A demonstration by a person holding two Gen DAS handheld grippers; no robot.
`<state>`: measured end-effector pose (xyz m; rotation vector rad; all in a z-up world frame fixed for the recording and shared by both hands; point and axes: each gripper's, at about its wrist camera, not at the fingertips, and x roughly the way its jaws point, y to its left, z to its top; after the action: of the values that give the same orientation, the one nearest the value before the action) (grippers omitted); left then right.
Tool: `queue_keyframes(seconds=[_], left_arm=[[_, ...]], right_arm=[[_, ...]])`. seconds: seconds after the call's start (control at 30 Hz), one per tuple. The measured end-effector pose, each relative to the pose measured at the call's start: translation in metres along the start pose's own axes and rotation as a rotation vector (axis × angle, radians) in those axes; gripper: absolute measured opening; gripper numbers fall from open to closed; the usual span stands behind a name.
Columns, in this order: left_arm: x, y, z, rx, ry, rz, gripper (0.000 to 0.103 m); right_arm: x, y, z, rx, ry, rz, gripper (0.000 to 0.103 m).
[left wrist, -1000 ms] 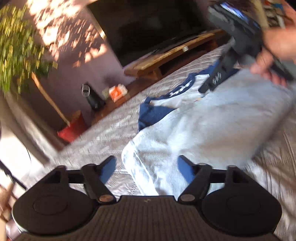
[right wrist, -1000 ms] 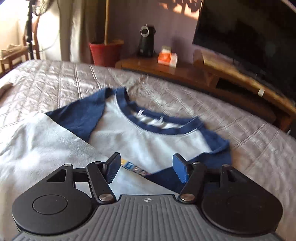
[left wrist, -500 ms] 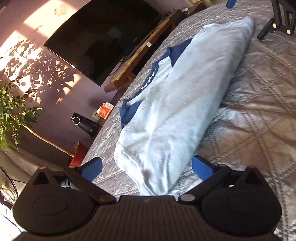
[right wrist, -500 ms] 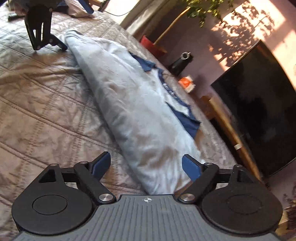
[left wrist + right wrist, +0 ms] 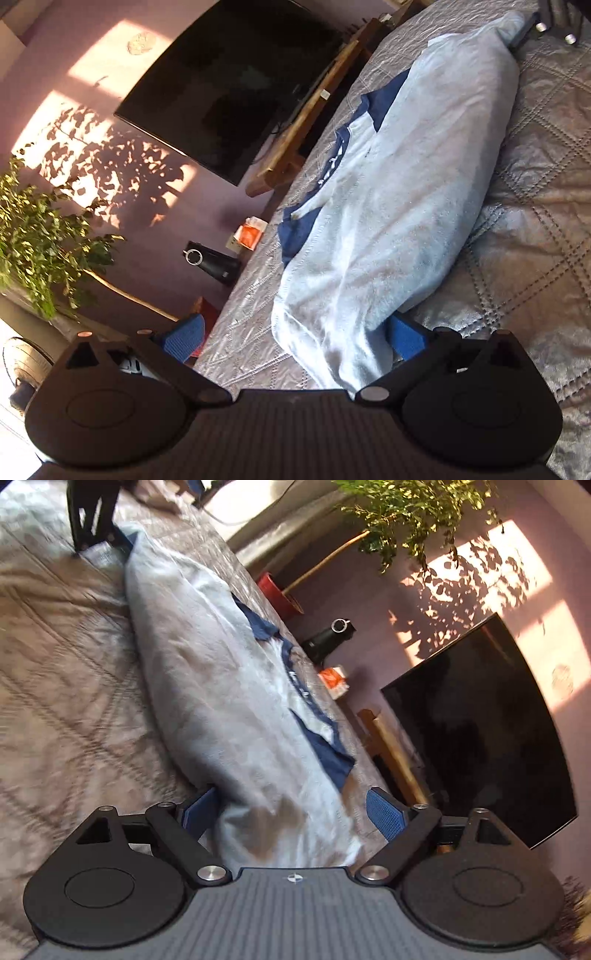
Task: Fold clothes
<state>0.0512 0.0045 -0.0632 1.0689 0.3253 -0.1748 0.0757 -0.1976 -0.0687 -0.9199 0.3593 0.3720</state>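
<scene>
A light grey shirt (image 5: 406,203) with navy sleeves and collar lies folded into a long strip on the quilted bed (image 5: 535,221). My left gripper (image 5: 295,338) is open and wide at one end of the strip. That end lies between its jaws, with the right pad beside the fold and the left pad well off the cloth. My right gripper (image 5: 291,812) is open at the other end of the shirt (image 5: 207,686), with cloth between its blue pads. Each gripper shows small at the far end in the other's view.
Past the bed's far edge stand a dark TV (image 5: 229,85) on a wooden stand (image 5: 295,136), a black coffee maker (image 5: 210,262), an orange box (image 5: 249,234) and a leafy plant (image 5: 413,513) in a red pot (image 5: 277,594). Quilt (image 5: 55,701) spreads on the near side.
Both grippers rolled sideways and widened their jaws. The right one swept from over the collar to the shirt's end. The left one sank to the opposite end.
</scene>
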Motion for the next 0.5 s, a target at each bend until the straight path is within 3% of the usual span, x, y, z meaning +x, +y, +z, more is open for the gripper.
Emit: queue_keyframes(seconds=[0.1,0.13,0.2,0.3,0.4,0.47,0.5], left_arm=[[0.003,0.003,0.003,0.012,0.008,-0.032,0.100],[0.009,0.008,0.003,-0.011,0.028,-0.073,0.098],[0.020,0.019,0.002,-0.055,0.062,-0.137,0.103],[0.019,0.014,0.004,0.021,0.021,-0.156,0.094],[0.014,0.003,0.006,0.112,-0.021,-0.188,0.063],[0.013,-0.006,0.005,0.170,-0.033,-0.229,0.023],[0.015,-0.009,0.005,0.176,-0.023,-0.262,0.012]], right_arm=[[-0.006,-0.006,-0.005,0.031,-0.025,0.074,0.090],[-0.003,-0.009,-0.004,0.035,-0.028,0.091,0.090],[0.007,-0.019,0.000,0.075,-0.010,0.127,0.090],[0.017,-0.030,0.000,0.172,0.015,0.199,0.085],[0.022,-0.037,-0.003,0.262,0.033,0.266,0.067],[0.022,-0.039,-0.005,0.303,0.045,0.292,0.061],[0.023,-0.042,-0.006,0.331,0.053,0.306,0.060]])
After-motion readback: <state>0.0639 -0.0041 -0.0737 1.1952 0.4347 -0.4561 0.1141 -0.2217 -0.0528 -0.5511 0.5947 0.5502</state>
